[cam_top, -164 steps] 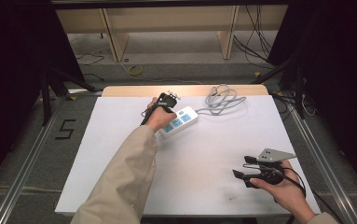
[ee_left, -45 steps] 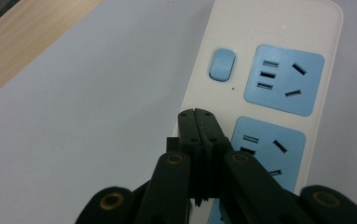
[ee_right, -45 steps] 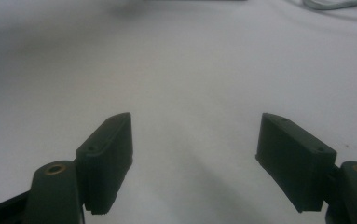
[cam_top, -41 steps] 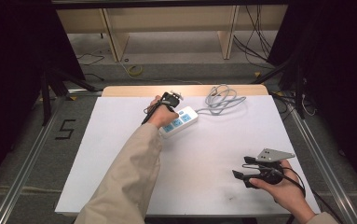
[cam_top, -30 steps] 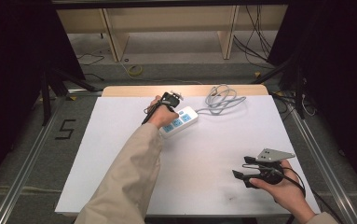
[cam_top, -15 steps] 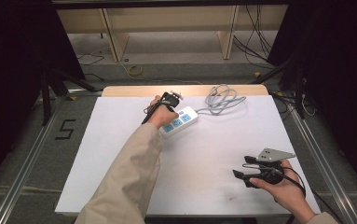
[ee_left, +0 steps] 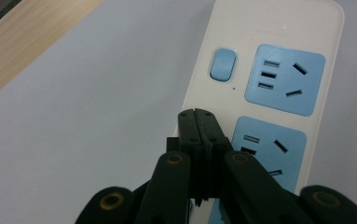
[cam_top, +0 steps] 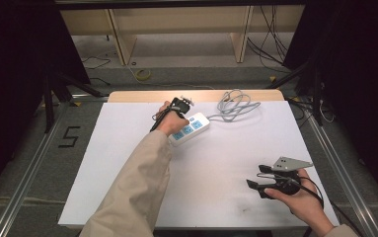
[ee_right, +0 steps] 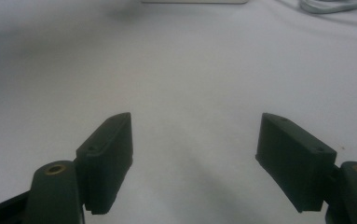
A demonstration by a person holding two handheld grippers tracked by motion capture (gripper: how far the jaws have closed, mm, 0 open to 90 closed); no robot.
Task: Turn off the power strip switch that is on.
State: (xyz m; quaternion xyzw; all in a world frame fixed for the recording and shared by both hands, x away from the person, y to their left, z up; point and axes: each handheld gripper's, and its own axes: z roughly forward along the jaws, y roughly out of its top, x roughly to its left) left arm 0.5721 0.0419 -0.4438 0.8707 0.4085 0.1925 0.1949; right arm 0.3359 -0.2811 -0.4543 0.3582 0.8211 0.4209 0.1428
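A white power strip (cam_top: 195,127) with blue sockets lies at the back middle of the white table (cam_top: 127,163). Its grey cord (cam_top: 236,103) is coiled behind it. My left gripper (cam_top: 180,117) points down at the strip, shut with nothing between its jaws. In the left gripper view the closed tips (ee_left: 196,113) hover at the strip's (ee_left: 278,28) left edge, just below its blue switch (ee_left: 223,64). My right gripper (cam_top: 255,176) rests near the front right of the table, open and empty. In the right gripper view, bare table shows between its wide jaws (ee_right: 197,122).
A wooden strip (cam_top: 142,96) borders the table's far edge. Metal rails run along both sides of the table, and a wooden shelf frame stands on the floor behind. The strip's edge (ee_right: 195,1) and cord (ee_right: 334,4) show far off in the right gripper view.
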